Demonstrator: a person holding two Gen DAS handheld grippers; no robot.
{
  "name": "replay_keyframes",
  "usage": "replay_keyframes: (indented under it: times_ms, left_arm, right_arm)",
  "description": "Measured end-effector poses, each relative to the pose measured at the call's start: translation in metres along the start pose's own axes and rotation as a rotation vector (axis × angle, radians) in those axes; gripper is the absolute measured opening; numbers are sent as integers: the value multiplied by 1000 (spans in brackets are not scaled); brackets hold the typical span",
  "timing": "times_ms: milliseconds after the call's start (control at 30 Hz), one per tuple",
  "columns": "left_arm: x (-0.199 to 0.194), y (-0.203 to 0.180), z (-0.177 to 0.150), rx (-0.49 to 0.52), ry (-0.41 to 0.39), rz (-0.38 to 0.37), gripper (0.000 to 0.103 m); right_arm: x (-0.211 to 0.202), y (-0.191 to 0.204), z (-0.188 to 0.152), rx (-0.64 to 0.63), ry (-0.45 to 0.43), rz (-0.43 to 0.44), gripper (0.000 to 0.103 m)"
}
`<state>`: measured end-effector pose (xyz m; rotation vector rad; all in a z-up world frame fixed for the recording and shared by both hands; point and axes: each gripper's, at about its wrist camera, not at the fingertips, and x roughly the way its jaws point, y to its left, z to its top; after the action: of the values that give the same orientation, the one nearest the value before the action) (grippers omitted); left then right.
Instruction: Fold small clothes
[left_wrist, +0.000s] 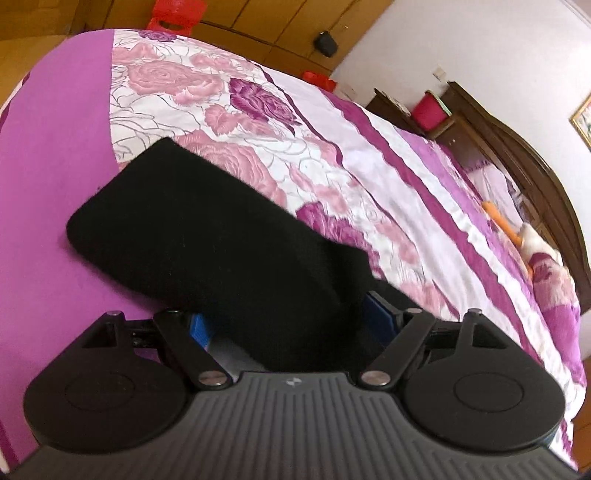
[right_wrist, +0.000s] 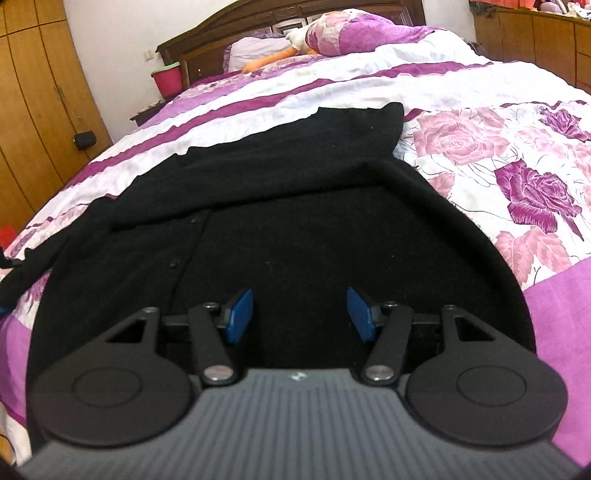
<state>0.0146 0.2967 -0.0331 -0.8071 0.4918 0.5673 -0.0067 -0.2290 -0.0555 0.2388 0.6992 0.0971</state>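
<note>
Looks maybe halfway: the black cardigan (right_wrist: 280, 206) lies on the bed (right_wrist: 480, 92) with one sleeve folded across at 12 o'clock, right tongs (right_wrist: 300, 314) apart above it, left tongs (left_wrist: 291, 325) apart around a lifted fold.

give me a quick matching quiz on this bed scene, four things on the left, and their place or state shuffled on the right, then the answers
Things:
1. black knit cardigan
2. right gripper
3. pink plastic bucket
4. orange and white soft toy

Places or states:
A. lying near the pillows at the head of the bed
B. blue fingers spread apart over black fabric
C. spread across the floral purple and white bedspread, one sleeve laid over its front
D. on the dark wooden stand beside the headboard

Pairs: 1-C, 2-B, 3-D, 4-A
</note>
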Motion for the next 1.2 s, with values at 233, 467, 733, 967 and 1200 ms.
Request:
replay_keyframes:
  times_ms: [233,467,733,967,1200]
  left_arm:
    - [8,-2,10,43,-27,10,39]
    - [-8,-7,18,144,-71,-91,17]
    - [-42,-56,30,249,-139,-204,16]
    - [-64,-130,21,376,-150,-350,17]
    - [-82,-202,-16,442,-93,-513,16]
  right_arm:
    - [2,-7,0,30,-9,20,59]
    - [2,-9,-3,35,-23,28,59]
    - [-3,-12,-1,38,-26,42,59]
    - [-12,-13,4,54,-30,43,59]
    - [-18,-22,11,85,-56,29,59]
